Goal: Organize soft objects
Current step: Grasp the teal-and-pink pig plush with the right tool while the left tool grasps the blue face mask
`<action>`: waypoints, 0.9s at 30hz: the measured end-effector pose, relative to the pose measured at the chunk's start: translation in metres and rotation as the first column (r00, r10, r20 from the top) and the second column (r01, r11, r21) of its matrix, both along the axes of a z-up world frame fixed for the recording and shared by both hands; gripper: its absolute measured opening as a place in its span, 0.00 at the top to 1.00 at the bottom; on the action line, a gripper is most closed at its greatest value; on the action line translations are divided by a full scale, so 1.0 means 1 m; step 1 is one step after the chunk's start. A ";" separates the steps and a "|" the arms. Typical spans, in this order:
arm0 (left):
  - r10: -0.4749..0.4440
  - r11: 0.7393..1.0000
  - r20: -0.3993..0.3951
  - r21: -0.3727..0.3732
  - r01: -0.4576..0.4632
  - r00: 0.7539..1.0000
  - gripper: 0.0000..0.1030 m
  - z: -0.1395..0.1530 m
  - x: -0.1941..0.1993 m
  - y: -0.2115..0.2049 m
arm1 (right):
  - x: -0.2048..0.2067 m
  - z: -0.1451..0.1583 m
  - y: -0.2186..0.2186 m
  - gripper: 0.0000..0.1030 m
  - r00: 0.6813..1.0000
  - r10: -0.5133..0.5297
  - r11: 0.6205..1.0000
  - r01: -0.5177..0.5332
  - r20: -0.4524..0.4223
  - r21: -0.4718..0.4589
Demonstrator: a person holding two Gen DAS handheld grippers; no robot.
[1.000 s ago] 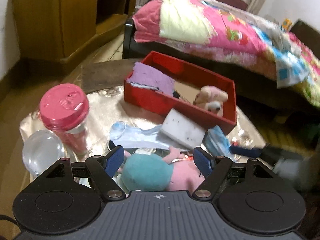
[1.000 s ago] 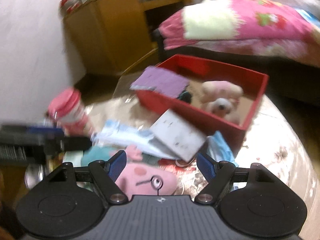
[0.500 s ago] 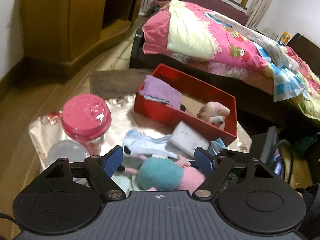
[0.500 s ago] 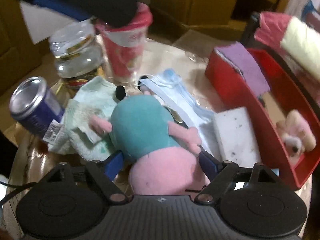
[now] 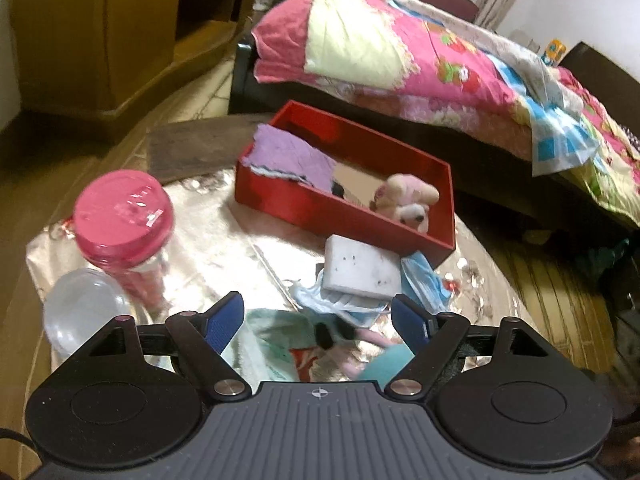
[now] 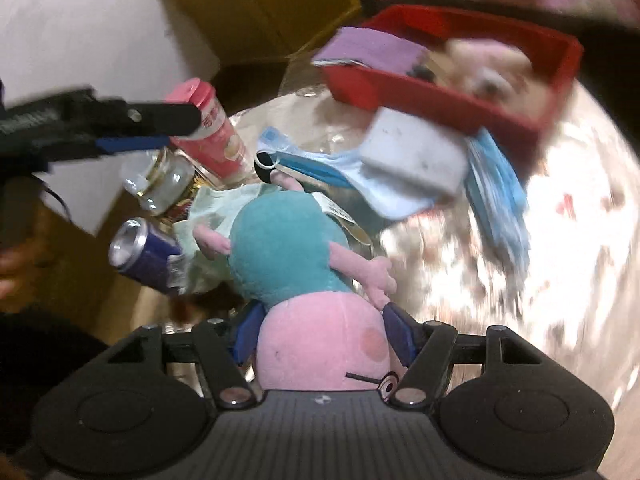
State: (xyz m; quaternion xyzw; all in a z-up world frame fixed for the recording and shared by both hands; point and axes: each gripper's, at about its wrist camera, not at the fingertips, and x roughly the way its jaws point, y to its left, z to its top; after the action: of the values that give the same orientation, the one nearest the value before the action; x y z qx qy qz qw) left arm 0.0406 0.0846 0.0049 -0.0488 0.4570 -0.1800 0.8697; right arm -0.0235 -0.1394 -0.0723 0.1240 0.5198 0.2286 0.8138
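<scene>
From the left wrist, the left gripper hangs spread over the shiny table, holding nothing. Under it lie a pale green cloth and, at about 5 o'clock, a sliver of the pig plush. The red tray sits at 12 o'clock, already holding a purple cloth and a small toy. A white sponge leans on its near wall over blue masks. A pink-lidded cup stands at 10 o'clock, with a quilted bed behind.

From the right wrist (blurred), the right gripper pinches the plush at its pink head, the teal body pointing to 12 o'clock. It looks light and squashy, so the head seems a fair hold, though the body may flop. A can and a jar crowd 10 o'clock; whether the plush is off the foil-like top, I cannot tell.
</scene>
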 end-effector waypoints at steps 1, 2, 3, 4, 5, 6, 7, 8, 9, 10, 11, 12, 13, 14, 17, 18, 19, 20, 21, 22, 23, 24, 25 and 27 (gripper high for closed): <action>-0.009 1.000 -0.010 0.002 0.009 1.000 0.23 -0.002 0.001 -0.003 | -0.006 0.000 -0.008 0.64 0.999 -0.029 0.999 0.029 -0.014 0.032; -0.016 1.000 -0.019 0.003 0.016 1.000 0.23 -0.005 0.002 -0.007 | -0.013 -0.001 -0.018 0.64 0.998 -0.065 0.996 0.067 -0.028 0.067; -0.026 1.000 -0.030 0.007 0.026 0.999 0.23 -0.008 0.003 -0.010 | -0.019 -0.002 -0.025 0.64 0.995 -0.090 0.991 0.094 -0.039 0.093; -0.032 0.999 -0.039 0.012 0.032 0.999 0.23 -0.011 0.004 -0.013 | -0.024 -0.003 -0.035 0.64 0.992 -0.117 0.984 0.123 -0.053 0.128; -0.034 0.999 -0.045 0.018 0.035 0.998 0.23 -0.013 0.005 -0.016 | -0.028 -0.003 -0.045 0.64 0.987 -0.147 0.973 0.157 -0.066 0.170; -0.034 0.999 -0.050 0.024 0.035 0.998 0.23 -0.015 0.006 -0.018 | -0.032 -0.001 -0.055 0.64 0.982 -0.175 0.959 0.186 -0.069 0.214; -0.032 0.999 -0.051 0.032 0.034 0.998 0.23 -0.016 0.007 -0.019 | -0.036 0.002 -0.064 0.64 0.978 -0.198 0.944 0.210 -0.072 0.255; -0.026 0.999 -0.050 0.039 0.028 0.998 0.23 -0.017 0.009 -0.020 | -0.039 0.004 -0.072 0.64 0.973 -0.219 0.928 0.230 -0.069 0.294; -0.020 0.999 -0.047 0.050 0.022 0.999 0.23 -0.018 0.011 -0.021 | -0.041 0.007 -0.079 0.64 0.970 -0.237 0.914 0.244 -0.061 0.325; -0.017 0.998 -0.048 0.066 0.020 0.999 0.23 -0.020 0.014 -0.023 | -0.041 0.008 -0.085 0.64 0.964 -0.258 0.898 0.262 -0.060 0.354; -0.012 0.997 -0.051 0.076 0.016 0.999 0.23 -0.022 0.017 -0.024 | -0.042 0.008 -0.091 0.64 0.958 -0.278 0.880 0.281 -0.063 0.383; -0.004 0.997 -0.059 0.081 0.009 0.998 0.23 -0.025 0.020 -0.026 | -0.042 0.009 -0.098 0.64 0.953 -0.297 0.858 0.297 -0.067 0.418; -0.002 0.997 -0.072 0.080 0.008 0.997 0.23 -0.028 0.025 -0.028 | -0.042 0.009 -0.103 0.64 0.949 -0.306 0.842 0.307 -0.077 0.443; -0.005 0.997 -0.087 0.074 0.011 0.996 0.23 -0.031 0.028 -0.031 | -0.042 0.010 -0.107 0.64 0.947 -0.310 0.822 0.312 -0.086 0.477; -0.003 0.999 -0.143 0.038 0.009 0.990 0.23 -0.039 0.039 -0.039 | -0.044 0.020 -0.115 0.64 0.952 -0.299 0.775 0.280 -0.061 0.567; -0.005 1.000 -0.153 0.029 0.010 0.988 0.23 -0.041 0.041 -0.041 | -0.046 0.023 -0.115 0.64 0.956 -0.291 0.763 0.260 -0.044 0.592; -0.004 1.000 -0.157 0.023 0.008 0.988 0.23 -0.041 0.042 -0.043 | -0.048 0.025 -0.116 0.64 0.958 -0.284 0.750 0.243 -0.033 0.616; -0.005 1.000 -0.152 0.022 0.009 0.988 0.23 -0.040 0.043 -0.045 | -0.050 0.027 -0.119 0.64 0.959 -0.282 0.729 0.231 -0.024 0.644; -0.006 1.000 -0.146 0.022 0.009 0.989 0.23 -0.039 0.042 -0.047 | -0.052 0.031 -0.121 0.64 0.959 -0.282 0.705 0.215 -0.011 0.676; -0.009 1.000 -0.138 0.020 0.012 0.990 0.23 -0.037 0.042 -0.047 | -0.054 0.032 -0.124 0.64 0.959 -0.285 0.686 0.205 -0.002 0.698; -0.012 1.000 -0.132 0.018 0.015 0.991 0.23 -0.036 0.041 -0.047 | -0.057 0.036 -0.127 0.64 0.956 -0.293 0.664 0.195 0.011 0.722; -0.016 1.000 -0.127 0.013 0.018 0.992 0.23 -0.034 0.040 -0.047 | -0.060 0.040 -0.130 0.64 0.951 -0.307 0.642 0.190 0.022 0.743; -0.022 1.000 -0.122 0.003 0.023 0.992 0.23 -0.032 0.038 -0.045 | -0.063 0.044 -0.133 0.64 0.947 -0.321 0.625 0.183 0.036 0.759; -0.037 0.999 -0.116 -0.030 0.034 0.993 0.23 -0.027 0.035 -0.041 | -0.067 0.049 -0.139 0.64 0.935 -0.349 0.597 0.168 0.065 0.784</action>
State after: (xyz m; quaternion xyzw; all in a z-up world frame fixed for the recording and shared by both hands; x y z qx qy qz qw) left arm 0.0754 0.0435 -0.0218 -0.0631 0.5051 -0.1987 0.8375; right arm -0.0903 -0.2782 -0.0231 0.5070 0.2595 0.3181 0.7579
